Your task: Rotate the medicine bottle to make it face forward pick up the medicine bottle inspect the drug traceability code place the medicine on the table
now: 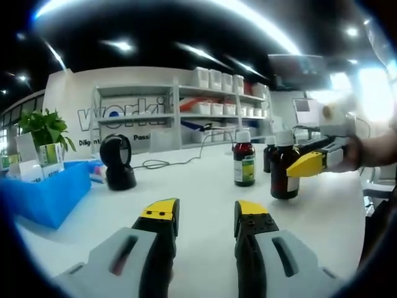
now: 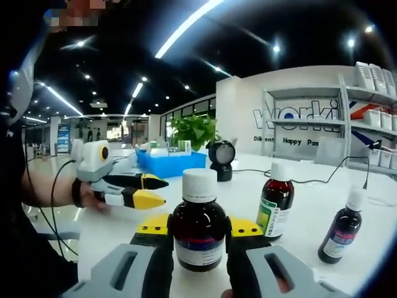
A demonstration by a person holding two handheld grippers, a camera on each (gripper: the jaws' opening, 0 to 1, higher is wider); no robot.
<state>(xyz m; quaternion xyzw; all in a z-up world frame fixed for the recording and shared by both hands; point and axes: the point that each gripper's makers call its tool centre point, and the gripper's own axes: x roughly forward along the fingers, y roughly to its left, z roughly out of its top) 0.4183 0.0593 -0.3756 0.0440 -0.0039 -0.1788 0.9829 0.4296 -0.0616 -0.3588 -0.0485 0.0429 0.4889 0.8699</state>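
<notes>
My right gripper [image 2: 198, 233] fingers flank the medicine bottle [image 2: 199, 223] on the counter [image 2: 298, 205], contact uncertain; left gripper [image 1: 206, 217] fingers apart; rotation step pending

In the right gripper view, the bottle [image 2: 200, 223] between the jaws has its base hidden behind them, and its label print is too blurred to read. A small bottle [image 2: 340, 231] at the right has an unreadable label too. The wall lettering [image 2: 291, 118] is cut by a shelf post (only part of the word shows). In the left gripper view, the far bottle [image 1: 270, 153] is half hidden behind the one the right gripper [image 1: 308, 163] reaches, and the blue bin [image 1: 46, 192] runs off the left edge.
</notes>
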